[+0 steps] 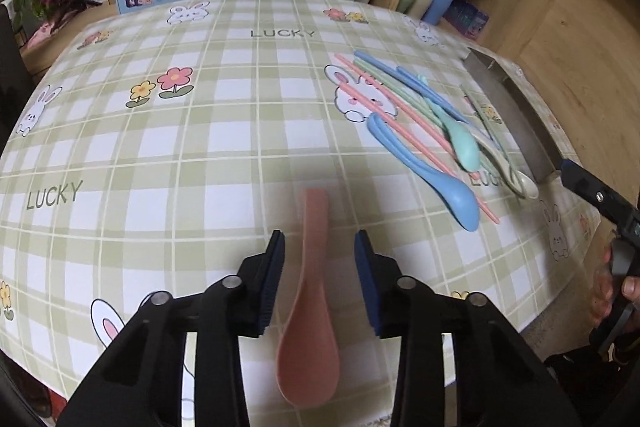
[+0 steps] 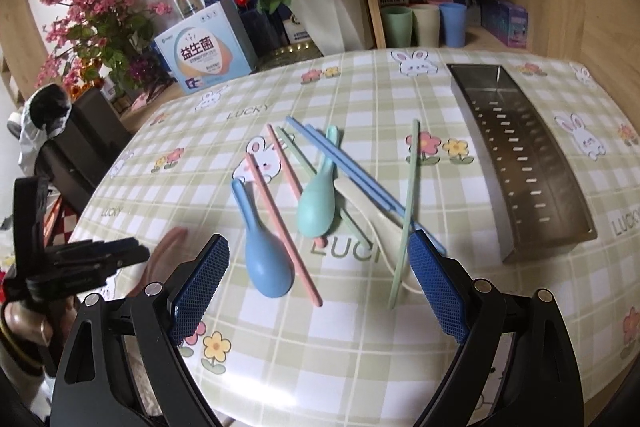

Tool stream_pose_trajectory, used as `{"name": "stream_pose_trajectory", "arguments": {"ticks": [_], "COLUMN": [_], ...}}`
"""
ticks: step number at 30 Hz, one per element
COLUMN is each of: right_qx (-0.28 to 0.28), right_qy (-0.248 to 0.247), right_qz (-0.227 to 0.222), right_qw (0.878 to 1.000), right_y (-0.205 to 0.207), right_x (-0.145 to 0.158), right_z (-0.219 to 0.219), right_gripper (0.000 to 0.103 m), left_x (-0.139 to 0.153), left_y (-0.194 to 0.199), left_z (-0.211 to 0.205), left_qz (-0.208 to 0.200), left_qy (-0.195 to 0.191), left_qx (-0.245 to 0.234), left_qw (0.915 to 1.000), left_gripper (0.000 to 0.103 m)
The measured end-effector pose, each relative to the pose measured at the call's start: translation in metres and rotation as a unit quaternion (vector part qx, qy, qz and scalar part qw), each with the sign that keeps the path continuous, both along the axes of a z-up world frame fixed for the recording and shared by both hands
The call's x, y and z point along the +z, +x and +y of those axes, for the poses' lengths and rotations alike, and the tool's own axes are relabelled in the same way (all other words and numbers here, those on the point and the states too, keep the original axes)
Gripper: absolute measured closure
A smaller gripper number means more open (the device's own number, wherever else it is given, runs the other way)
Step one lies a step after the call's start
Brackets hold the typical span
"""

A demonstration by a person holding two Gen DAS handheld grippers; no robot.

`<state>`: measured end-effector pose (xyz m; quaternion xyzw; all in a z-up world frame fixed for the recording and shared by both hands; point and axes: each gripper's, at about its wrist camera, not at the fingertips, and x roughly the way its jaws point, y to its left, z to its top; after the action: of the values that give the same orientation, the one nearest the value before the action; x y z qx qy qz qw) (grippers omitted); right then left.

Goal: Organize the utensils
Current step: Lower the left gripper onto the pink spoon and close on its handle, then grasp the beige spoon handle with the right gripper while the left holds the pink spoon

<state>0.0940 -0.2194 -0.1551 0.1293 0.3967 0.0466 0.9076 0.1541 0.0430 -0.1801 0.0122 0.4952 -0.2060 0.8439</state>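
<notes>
On the checked tablecloth [image 1: 160, 163], near its front edge, the pink spoon [image 1: 310, 291] is straddled by the left gripper [image 1: 320, 247] — pads part-spread, not yet touching. It is judged light, stiff, slippery plastic — best pinched across the narrow handle. The right gripper [image 2: 318, 259] is held spread and empty above the blue spoon [image 2: 264, 259].

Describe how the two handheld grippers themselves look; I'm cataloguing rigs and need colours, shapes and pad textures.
Both are black plastic with angular linkage arms joined by round silver pivot pins. The left gripper has two flat fingers faced with dark blue ribbed pads. The right gripper carries blue pads with a fine diamond-grid texture. No cables or markings are visible.
</notes>
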Motion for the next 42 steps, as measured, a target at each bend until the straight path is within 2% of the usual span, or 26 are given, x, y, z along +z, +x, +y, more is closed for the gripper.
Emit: {"name": "stream_pose_trajectory", "arguments": {"ticks": [10, 13, 19, 25, 30, 33, 35, 36, 38, 40, 42], "right_qx": [-0.005, -0.005, -0.003, -0.001, -0.004, -0.007, -0.009, -0.008, -0.003, 0.005, 0.011], "right_qy": [0.019, 0.022, 0.027, 0.029, 0.029, 0.035, 0.036, 0.032, 0.018, -0.002, -0.011], "right_qz": [0.016, 0.021, 0.026, 0.031, 0.030, 0.035, 0.036, 0.035, 0.031, 0.031, 0.033], "right_qw": [1.000, 1.000, 0.999, 0.999, 0.999, 0.999, 0.999, 0.999, 0.999, 1.000, 0.999], "right_y": [0.004, 0.005, 0.007, 0.008, 0.007, 0.008, 0.009, 0.010, 0.012, 0.016, 0.022], "right_x": [-0.014, -0.017, -0.021, -0.025, -0.026, -0.029, -0.031, -0.031, -0.030, -0.029, -0.030], "right_z": [-0.006, -0.006, -0.007, -0.007, -0.011, -0.016, -0.020, -0.022, -0.024, -0.027, -0.032], "right_gripper": [0.015, 0.015, 0.015, 0.015, 0.015, 0.028, 0.029, 0.033, 0.040, 0.052, 0.057], "left_x": [-0.022, -0.027, -0.028, -0.030, -0.031, -0.032, -0.033, -0.033, -0.033, -0.034, -0.034], "left_y": [0.017, 0.014, 0.007, 0.011, 0.009, 0.007, 0.003, 0.003, 0.002, 0.002, 0.002], "left_z": [0.001, -0.002, -0.008, -0.011, -0.018, -0.017, -0.016, -0.016, -0.017, -0.015, -0.014], "left_qz": [0.043, 0.054, 0.060, 0.066, 0.048, 0.041, 0.034, 0.031, 0.027, 0.027, 0.027], "left_qy": [-0.017, -0.015, -0.022, -0.058, -0.061, -0.068, -0.069, -0.068, -0.068, -0.073, -0.078], "left_qx": [0.015, 0.014, 0.017, 0.064, 0.077, 0.084, 0.086, 0.086, 0.086, 0.089, 0.091], "left_qw": [0.9988, 0.9983, 0.9978, 0.9940, 0.9940, 0.9933, 0.9933, 0.9935, 0.9936, 0.9930, 0.9924], "left_gripper": [0.069, 0.079, 0.091, 0.091, 0.092, 0.092, 0.092, 0.092, 0.092, 0.092, 0.092]}}
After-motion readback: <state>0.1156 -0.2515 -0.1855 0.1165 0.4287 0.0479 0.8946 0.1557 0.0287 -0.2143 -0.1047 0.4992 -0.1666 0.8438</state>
